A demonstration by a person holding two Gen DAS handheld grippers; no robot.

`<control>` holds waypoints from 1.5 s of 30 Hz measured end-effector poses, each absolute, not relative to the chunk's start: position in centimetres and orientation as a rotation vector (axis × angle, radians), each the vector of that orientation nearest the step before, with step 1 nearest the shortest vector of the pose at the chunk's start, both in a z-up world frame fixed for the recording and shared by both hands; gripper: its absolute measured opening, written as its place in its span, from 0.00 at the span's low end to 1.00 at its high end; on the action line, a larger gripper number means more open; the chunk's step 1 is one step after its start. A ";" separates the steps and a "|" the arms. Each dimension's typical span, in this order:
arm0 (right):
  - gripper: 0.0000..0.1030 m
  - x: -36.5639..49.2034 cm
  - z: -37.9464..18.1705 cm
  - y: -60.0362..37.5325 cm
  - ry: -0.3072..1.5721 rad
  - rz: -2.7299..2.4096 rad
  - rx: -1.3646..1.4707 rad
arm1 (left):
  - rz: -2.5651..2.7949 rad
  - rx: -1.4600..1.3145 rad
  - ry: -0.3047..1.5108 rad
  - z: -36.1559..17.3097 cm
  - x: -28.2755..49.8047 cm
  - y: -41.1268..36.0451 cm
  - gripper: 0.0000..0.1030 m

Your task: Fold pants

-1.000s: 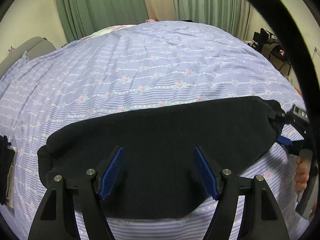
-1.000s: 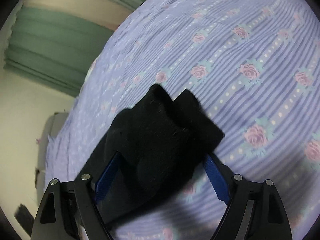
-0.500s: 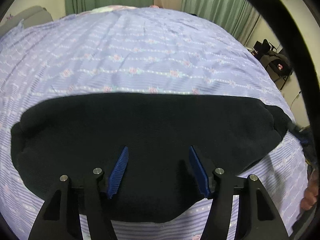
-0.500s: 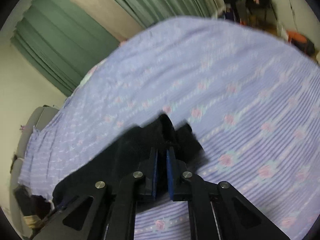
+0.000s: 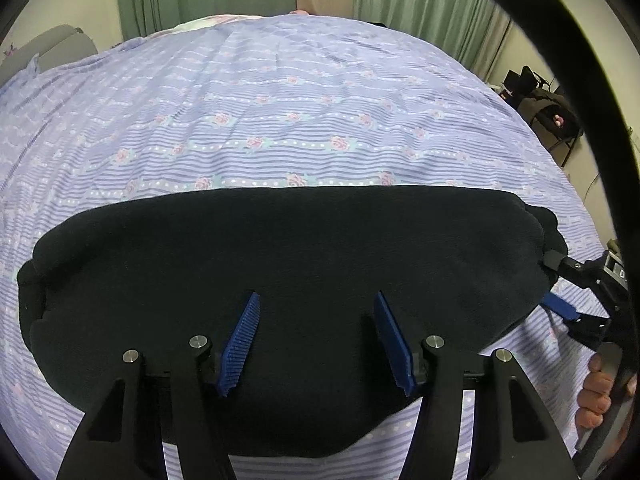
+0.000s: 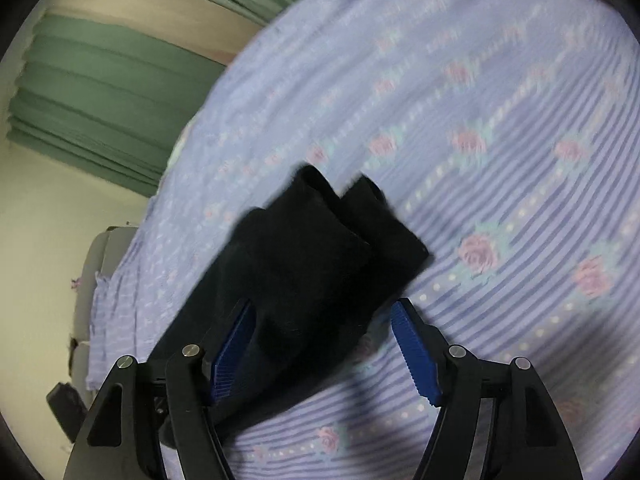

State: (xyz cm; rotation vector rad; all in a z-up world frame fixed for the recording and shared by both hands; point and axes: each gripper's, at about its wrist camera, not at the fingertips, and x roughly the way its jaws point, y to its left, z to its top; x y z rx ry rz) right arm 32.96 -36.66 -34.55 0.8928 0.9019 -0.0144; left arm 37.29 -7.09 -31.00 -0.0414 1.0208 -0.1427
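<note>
Black pants (image 5: 288,304) lie as a long folded band across the striped, rose-printed bedspread (image 5: 280,120), near its front edge. My left gripper (image 5: 316,340) hovers over the band's middle, its blue pads apart and closing a little compared with a second ago, with cloth beneath them but no pinch that I can see. My right gripper (image 6: 324,344) sits at the band's right end, over the two stacked leg ends (image 6: 360,216); half a second ago its pads were pressed together, and now they are spread and opening, with dark cloth lying loose between them. In the left wrist view this gripper shows at the band's right tip, a person's hand (image 5: 600,396) on its handle. I judge that the end has just been released, so this fold is laid and the next one can be set up.
</note>
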 end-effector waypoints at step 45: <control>0.22 30.7 -16.3 -25.4 0.665 -0.038 0.300 | -0.062 -0.167 0.975 -23.5 31.0 1.4 0.58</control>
